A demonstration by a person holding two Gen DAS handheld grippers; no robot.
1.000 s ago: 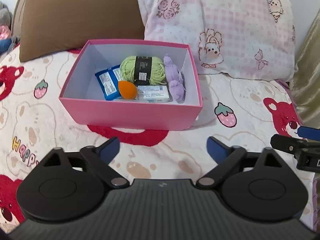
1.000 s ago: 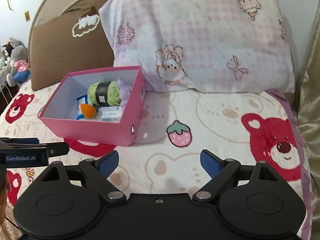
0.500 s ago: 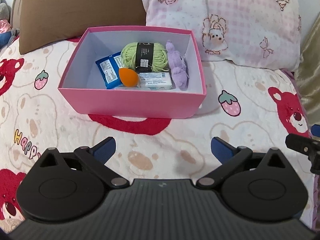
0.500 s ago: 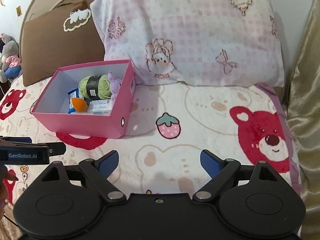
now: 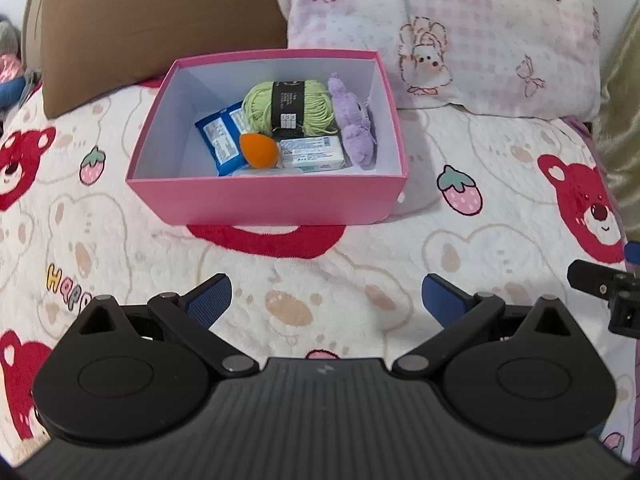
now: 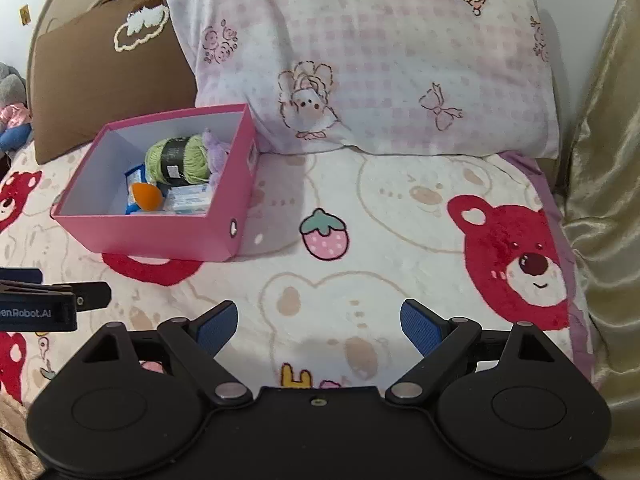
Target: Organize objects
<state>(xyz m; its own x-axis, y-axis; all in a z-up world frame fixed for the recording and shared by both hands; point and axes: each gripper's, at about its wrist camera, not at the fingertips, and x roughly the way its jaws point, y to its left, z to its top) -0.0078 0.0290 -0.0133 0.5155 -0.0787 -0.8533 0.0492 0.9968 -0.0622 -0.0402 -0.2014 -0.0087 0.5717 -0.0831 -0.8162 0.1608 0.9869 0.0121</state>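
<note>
Straight ahead of the left gripper [image 5: 326, 300], beyond a strip of bare blanket [image 5: 304, 276], the pink box [image 5: 264, 200] is being faced square-on, its long axis running across the gripper's line of reach and its open top being looked down into. Both jaws of that gripper are being held wide apart with nothing between them. From the right gripper [image 6: 319, 326], whose jaws are likewise being held apart and empty, the same box is being seen ahead and well off to the left, its short end wall turned toward that side. The left gripper is therefore being judged the nearer and better aligned of the two. Inside the box, toward its right half, a green yarn ball [image 5: 289, 108] is lying with its long axis parallel to the box's length; a purple plush [image 5: 354, 128] is lying lengthwise front to back against the right wall; a white packet [image 5: 312, 154] is lying crosswise near the front wall, just beside an orange sponge [image 5: 259, 150] and blue packets [image 5: 222, 140]. No loose object is being shown on the blanket near either gripper, so the sorting is being judged close to finished.
</note>
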